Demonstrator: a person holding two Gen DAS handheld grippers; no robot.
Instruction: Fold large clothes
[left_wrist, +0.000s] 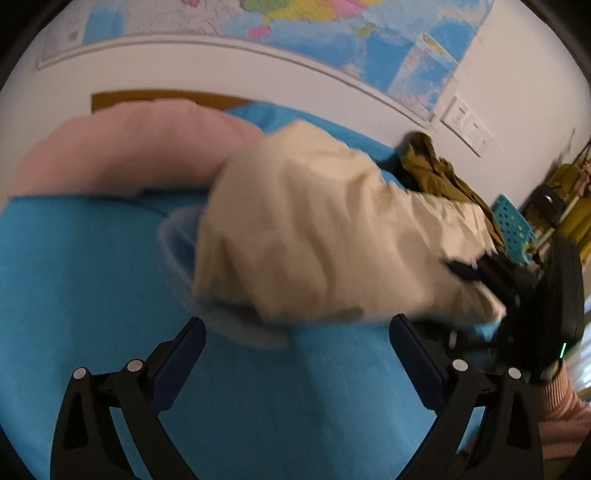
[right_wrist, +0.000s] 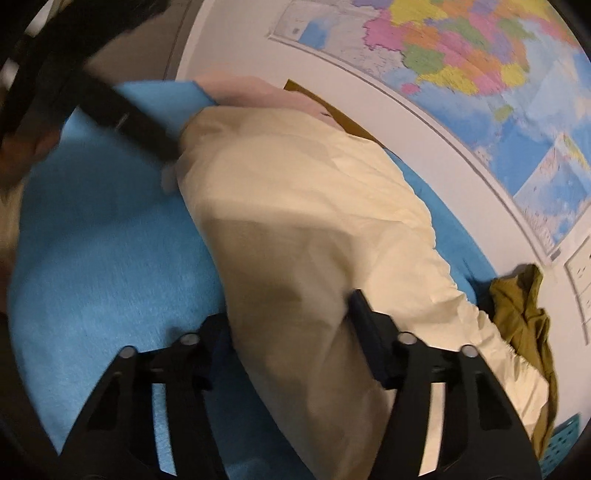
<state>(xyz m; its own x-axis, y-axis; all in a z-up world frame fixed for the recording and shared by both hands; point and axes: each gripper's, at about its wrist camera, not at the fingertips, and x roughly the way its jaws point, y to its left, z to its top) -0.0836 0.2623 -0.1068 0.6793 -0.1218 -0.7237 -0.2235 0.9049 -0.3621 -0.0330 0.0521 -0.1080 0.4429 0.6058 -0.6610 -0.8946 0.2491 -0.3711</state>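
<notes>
The cream garment (right_wrist: 317, 236) lies bunched on the blue sheet (right_wrist: 110, 258) of a bed, running from the pink pillow (left_wrist: 122, 147) near the wall toward the near right edge, where an olive garment (right_wrist: 521, 314) sits just beside it. The right tongs (right_wrist: 288, 325) stand apart, with a fold of the cream cloth lying between the 2 fingers; the left finger is partly hidden by the fabric, so contact on that side cannot be confirmed. The left tongs (left_wrist: 297, 343) also stand apart, empty, over bare sheet just short of the garment's near edge. Both views are blurred by motion. The step in hand appears to be gripping the garment in order to spread or fold it. To do this well, close the right tongs on a single hem or seam, not on a thick bunch, so that the layers do not slip. Bring the left tongs forward to a matching edge before lifting. Lift both points together and keep the cloth taut, clear of the pillow and the olive garment. Count: 1 cream garment, 1 olive garment, 1 pink pillow, 1 wall map (right_wrist: 480, 62), 1 blue perforated basket (left_wrist: 515, 229), 2 tongs.
</notes>
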